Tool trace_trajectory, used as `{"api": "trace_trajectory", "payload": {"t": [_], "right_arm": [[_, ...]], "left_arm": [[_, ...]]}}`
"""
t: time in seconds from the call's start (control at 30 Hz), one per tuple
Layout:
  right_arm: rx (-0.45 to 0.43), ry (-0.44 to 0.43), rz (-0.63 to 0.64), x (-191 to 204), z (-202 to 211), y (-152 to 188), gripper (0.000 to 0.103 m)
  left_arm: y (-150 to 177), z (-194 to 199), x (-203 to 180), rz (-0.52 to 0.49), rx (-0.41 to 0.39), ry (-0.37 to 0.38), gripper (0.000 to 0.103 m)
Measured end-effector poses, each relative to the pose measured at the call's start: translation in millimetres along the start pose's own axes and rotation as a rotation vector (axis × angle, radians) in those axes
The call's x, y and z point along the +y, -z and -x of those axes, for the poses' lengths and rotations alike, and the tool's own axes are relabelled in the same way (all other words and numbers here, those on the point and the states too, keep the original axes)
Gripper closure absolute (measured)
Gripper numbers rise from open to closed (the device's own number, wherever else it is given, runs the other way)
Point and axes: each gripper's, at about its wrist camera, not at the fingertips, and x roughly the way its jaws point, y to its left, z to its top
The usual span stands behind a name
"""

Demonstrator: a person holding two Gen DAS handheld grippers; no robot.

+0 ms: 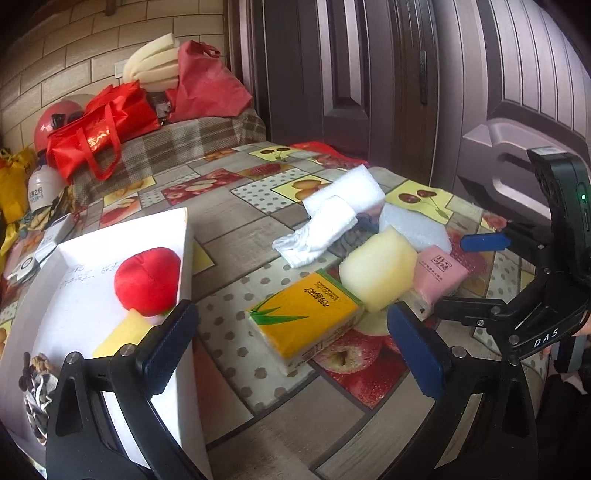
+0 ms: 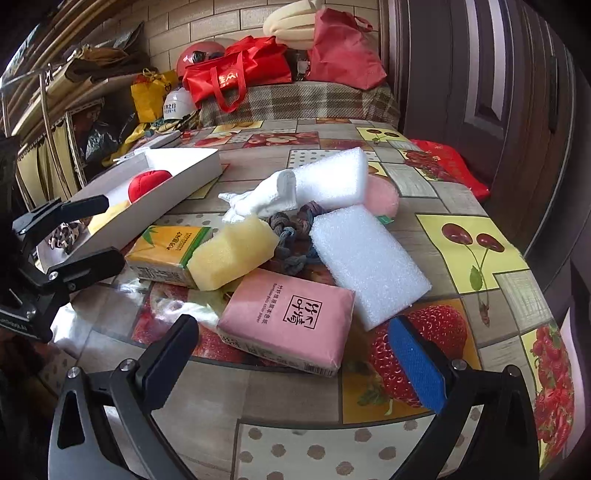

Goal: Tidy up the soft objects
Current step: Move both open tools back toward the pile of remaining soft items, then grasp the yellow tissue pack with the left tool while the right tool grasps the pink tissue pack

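My left gripper (image 1: pixel 291 338) is open and empty, low over the table just in front of an orange tissue pack (image 1: pixel 308 314). A white box (image 1: pixel 184 236) on the left holds a red plush ball (image 1: pixel 147 280) and a yellow sponge (image 1: pixel 123 332). My right gripper (image 2: pixel 295 354) is open and empty, its fingers on either side of a pink tissue pack (image 2: pixel 288 321). Around it lie a yellow sponge block (image 2: pixel 232 254), a white foam block (image 2: pixel 369 258), a white foam roll with cloth (image 2: pixel 325 181), a knotted rope (image 2: pixel 291 236) and a pink round pad (image 2: pixel 382 195).
The table has a fruit-print cloth (image 2: pixel 476 236). Red bags (image 2: pixel 240 74), a helmet (image 2: pixel 197 53) and foam pieces (image 2: pixel 291 22) are piled at the far end. A dark door (image 1: pixel 351 66) stands to the right. The right gripper (image 1: pixel 484 243) shows in the left view.
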Motion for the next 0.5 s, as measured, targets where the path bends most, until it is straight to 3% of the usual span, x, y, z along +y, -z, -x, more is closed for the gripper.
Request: {"api": "trace_trajectory", "payload": {"t": [0.17,0.3,0.47,0.5], "right_arm": [[0.093,0.049,0.033,8.5,-21.4,-7.4,0.000],[0.110,0.067,-0.004,-2.5,-27.7,-11.2,0.001],[0.086,-0.006,-0.088,-20.6,-20.2,-5.6,0.024],[0.083,-0.036,-0.119,-25.8,-19.1,-4.6,0.024]], "left_arm": [[-8.4,-28.1,-5.2,-0.034,0.078,-0.012,0.000],[-11.5,-45.9,-1.2,-0.011,0.141,0.022,0.000],[-7.7,-62.0,-8.0,-0.041,0.227,0.028,0.001],[-6.9,-63.6,-11.2,-0.057,0.237,0.026,0.001]]}}
